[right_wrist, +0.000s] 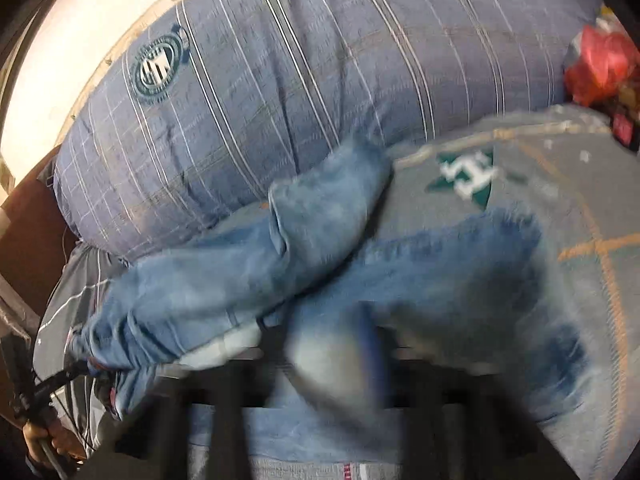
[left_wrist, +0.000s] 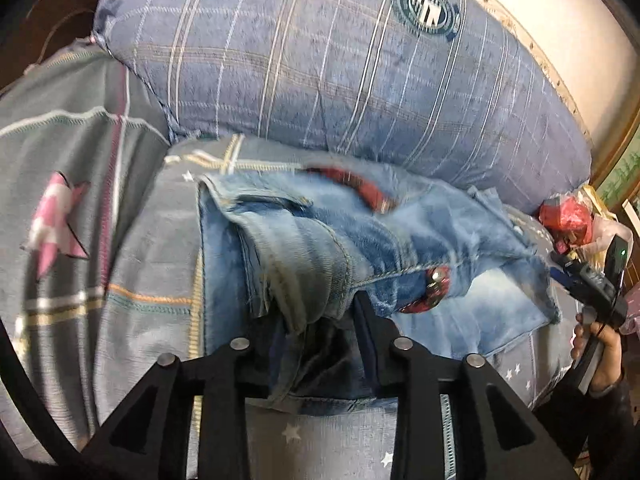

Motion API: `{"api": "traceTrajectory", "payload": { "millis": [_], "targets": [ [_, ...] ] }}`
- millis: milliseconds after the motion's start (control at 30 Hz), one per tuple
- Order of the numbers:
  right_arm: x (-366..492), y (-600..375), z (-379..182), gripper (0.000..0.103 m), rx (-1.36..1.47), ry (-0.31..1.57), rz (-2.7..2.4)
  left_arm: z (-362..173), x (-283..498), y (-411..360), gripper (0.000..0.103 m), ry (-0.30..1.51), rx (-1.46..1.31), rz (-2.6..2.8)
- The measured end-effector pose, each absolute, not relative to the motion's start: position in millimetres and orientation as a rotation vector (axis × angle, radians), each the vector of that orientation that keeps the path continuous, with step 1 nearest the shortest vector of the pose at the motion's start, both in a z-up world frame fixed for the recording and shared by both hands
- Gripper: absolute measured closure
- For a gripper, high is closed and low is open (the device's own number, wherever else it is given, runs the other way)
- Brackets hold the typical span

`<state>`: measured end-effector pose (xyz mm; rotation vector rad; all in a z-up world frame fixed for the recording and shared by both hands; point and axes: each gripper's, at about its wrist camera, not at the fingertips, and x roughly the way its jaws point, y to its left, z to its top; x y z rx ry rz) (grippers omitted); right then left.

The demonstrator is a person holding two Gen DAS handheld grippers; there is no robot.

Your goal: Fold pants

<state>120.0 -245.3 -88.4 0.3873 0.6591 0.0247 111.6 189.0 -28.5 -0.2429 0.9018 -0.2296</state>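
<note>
Light blue denim pants point(left_wrist: 320, 240) with red plaid trim lie bunched on a grey quilt point(left_wrist: 80, 200) in front of a blue plaid pillow. My left gripper point(left_wrist: 320, 320) is shut on a fold of the pants near the waistband. In the right wrist view the pants point(right_wrist: 320, 248) stretch across the frame, blurred. My right gripper point(right_wrist: 340, 332) is shut on a denim leg end that covers its fingers. The right gripper also shows at the right edge of the left wrist view point(left_wrist: 592, 284), held in a hand.
A large blue plaid pillow point(left_wrist: 340, 60) point(right_wrist: 280, 80) lies behind the pants. A red plastic bag point(left_wrist: 568, 216) point(right_wrist: 600, 64) and clutter sit at the bed's end. A pale wall point(left_wrist: 560, 20) rises behind the pillow. The quilt point(right_wrist: 560, 200) has star patches.
</note>
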Motion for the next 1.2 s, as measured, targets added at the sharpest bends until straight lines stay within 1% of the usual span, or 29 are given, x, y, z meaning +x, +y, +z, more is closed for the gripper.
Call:
{"api": "traceTrajectory", "payload": {
  "millis": [33,67,100,167,233,267,300,367,400,433,467,500,567,600,733,800,833,900,967,1067,1100,1200],
  "targets": [
    [118,-248,-80,0.003,0.381,0.634,0.022,-23,110,190,0.054,0.879,-0.251,-0.226],
    [122,-246,-68,0.004,0.359,0.610,0.022,-17,110,191,0.039,0.856,-0.263,-0.222],
    [129,-243,-59,0.003,0.328,0.601,0.021,-12,111,191,0.034,0.839,-0.275,-0.218],
    [153,-234,-43,0.004,0.246,0.612,0.004,-9,120,190,0.034,0.837,-0.294,-0.227],
    [184,-227,-40,0.006,0.178,0.672,-0.003,-14,131,186,0.034,0.856,-0.286,-0.218],
    [200,-221,-41,0.009,0.156,0.701,0.003,-20,138,186,0.034,0.878,-0.285,-0.205],
    [217,-214,-45,0.017,0.131,0.740,0.015,-30,146,187,0.034,0.909,-0.304,-0.193],
    [250,-198,-63,0.023,0.075,0.831,0.024,-45,153,192,0.034,0.943,-0.357,-0.183],
    [258,-194,-72,0.031,0.058,0.861,0.022,-51,155,194,0.036,0.954,-0.384,-0.182],
    [268,-188,-85,0.040,0.029,0.906,0.011,-56,156,195,0.043,0.957,-0.403,-0.183],
    [275,-184,-96,0.071,-0.003,0.937,-0.012,-57,156,195,0.074,0.955,-0.404,-0.188],
    [278,-183,-102,0.093,-0.027,0.945,-0.034,-58,158,194,0.082,0.968,-0.396,-0.194],
    [272,-189,-97,0.097,-0.015,0.894,-0.045,-52,160,194,0.082,0.950,-0.388,-0.193],
    [265,-195,-86,0.098,0.010,0.844,-0.051,-46,162,194,0.083,0.931,-0.371,-0.191],
    [239,-228,-23,0.098,0.099,0.652,-0.072,-8,171,199,0.083,0.843,-0.384,-0.205],
    [219,-254,10,0.098,0.193,0.545,-0.067,6,168,203,0.083,0.799,-0.418,-0.224],
    [202,-269,26,0.098,0.252,0.480,-0.059,9,166,205,0.083,0.782,-0.432,-0.234],
    [169,-289,37,0.098,0.329,0.395,-0.045,6,157,207,0.082,0.790,-0.435,-0.251],
    [135,-305,24,0.098,0.398,0.383,-0.039,-15,153,209,0.082,0.884,-0.423,-0.256],
    [96,-323,-39,0.098,0.509,0.473,-0.050,-57,139,214,0.082,1.014,-0.420,-0.257],
    [82,-325,-68,0.098,0.539,0.522,-0.065,-68,133,215,0.082,1.039,-0.417,-0.256],
    [63,-330,-129,0.098,0.598,0.637,-0.112,-80,121,217,0.082,1.057,-0.433,-0.259]
  ]
}}
